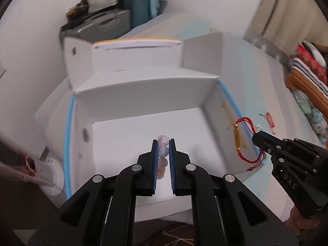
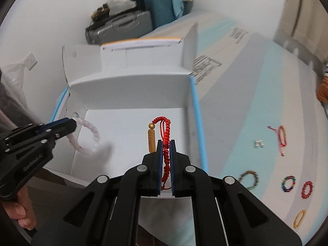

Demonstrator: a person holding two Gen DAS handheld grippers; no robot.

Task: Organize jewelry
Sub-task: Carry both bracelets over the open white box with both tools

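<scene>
An open white cardboard box [image 1: 143,94] [image 2: 131,94] with a bare floor lies on the bed. My left gripper [image 1: 163,142] [image 2: 72,124] hangs over the box, shut on a pale pink bead bracelet [image 1: 163,150] [image 2: 90,139] that dangles from its tips. My right gripper [image 2: 166,143] [image 1: 257,136] is shut on a red braided cord bracelet [image 2: 165,131] [image 1: 249,141] with a gold tube charm [image 2: 151,141] [image 1: 237,136]. In the right wrist view it is over the box's right half. In the left wrist view it sits at the box's right wall.
Several loose bracelets lie on the light bedsheet to the right: a red cord one [image 2: 280,136] [image 1: 269,120], a brown bead one [image 2: 249,179], a multicoloured one [image 2: 288,183], a red bead one [image 2: 306,189], a yellow one [image 2: 299,218]. Suitcases [image 2: 143,18] stand behind the box.
</scene>
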